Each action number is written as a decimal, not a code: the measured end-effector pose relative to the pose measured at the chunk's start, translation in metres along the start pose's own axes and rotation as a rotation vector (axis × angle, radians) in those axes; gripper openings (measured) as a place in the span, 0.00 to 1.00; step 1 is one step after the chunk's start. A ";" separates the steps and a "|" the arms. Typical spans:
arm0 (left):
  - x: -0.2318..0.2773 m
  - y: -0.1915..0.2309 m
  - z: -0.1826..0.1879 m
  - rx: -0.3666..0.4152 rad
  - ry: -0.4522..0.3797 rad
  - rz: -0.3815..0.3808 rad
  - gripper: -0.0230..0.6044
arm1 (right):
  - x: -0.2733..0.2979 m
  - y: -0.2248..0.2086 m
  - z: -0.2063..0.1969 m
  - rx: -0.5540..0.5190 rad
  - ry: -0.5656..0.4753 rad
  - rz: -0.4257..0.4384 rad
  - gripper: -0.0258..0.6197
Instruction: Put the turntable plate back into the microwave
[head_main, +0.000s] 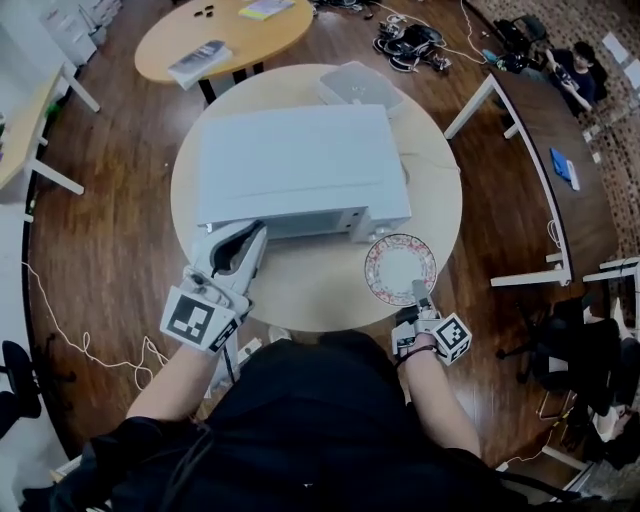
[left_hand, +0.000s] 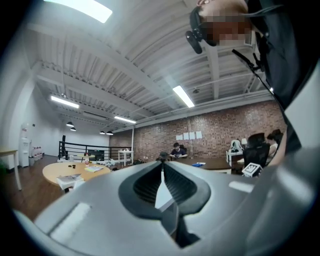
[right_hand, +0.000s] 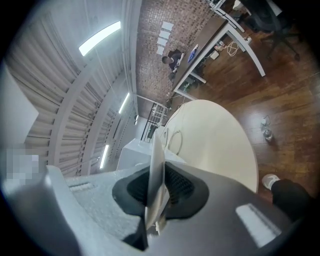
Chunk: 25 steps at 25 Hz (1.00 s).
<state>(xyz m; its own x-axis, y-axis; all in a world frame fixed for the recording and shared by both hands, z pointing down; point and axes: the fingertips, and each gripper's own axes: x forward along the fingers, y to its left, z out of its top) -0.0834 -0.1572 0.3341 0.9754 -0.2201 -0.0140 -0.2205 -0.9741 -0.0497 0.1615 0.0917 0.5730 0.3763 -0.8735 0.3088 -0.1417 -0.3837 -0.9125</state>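
The white microwave (head_main: 300, 160) stands in the middle of a round pale table (head_main: 430, 180). The turntable plate (head_main: 398, 265), clear with a reddish patterned rim, is held level over the table just right of the microwave's front corner. My right gripper (head_main: 421, 293) is shut on its near rim. In the right gripper view the plate (right_hand: 156, 165) shows edge-on between the pads of my right gripper (right_hand: 159, 189), and the microwave (right_hand: 135, 150) lies beyond. My left gripper (head_main: 255, 235) sits at the microwave's front left. In its own view my left gripper (left_hand: 161, 165) is closed on a thin white panel, apparently the door's edge.
A white lidded box (head_main: 360, 85) stands at the table's far side. Beyond it is a wooden round table (head_main: 220, 30) with a book. Long desks (head_main: 545, 150) stand to the right, with a seated person (head_main: 575, 65). Cables (head_main: 405, 45) lie on the wooden floor.
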 end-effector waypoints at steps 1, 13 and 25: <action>-0.001 0.001 0.000 -0.001 0.001 0.008 0.07 | 0.001 0.000 -0.002 0.001 0.007 0.005 0.09; -0.019 0.004 0.001 -0.026 0.005 0.038 0.07 | 0.004 0.009 -0.026 0.032 0.061 0.019 0.09; -0.047 0.012 0.004 -0.031 -0.005 0.074 0.07 | 0.017 0.018 -0.060 0.028 0.130 0.037 0.09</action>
<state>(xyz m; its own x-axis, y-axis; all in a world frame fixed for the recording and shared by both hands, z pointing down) -0.1321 -0.1578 0.3302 0.9563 -0.2915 -0.0212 -0.2918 -0.9563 -0.0170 0.1101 0.0521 0.5778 0.2488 -0.9192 0.3053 -0.1266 -0.3434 -0.9306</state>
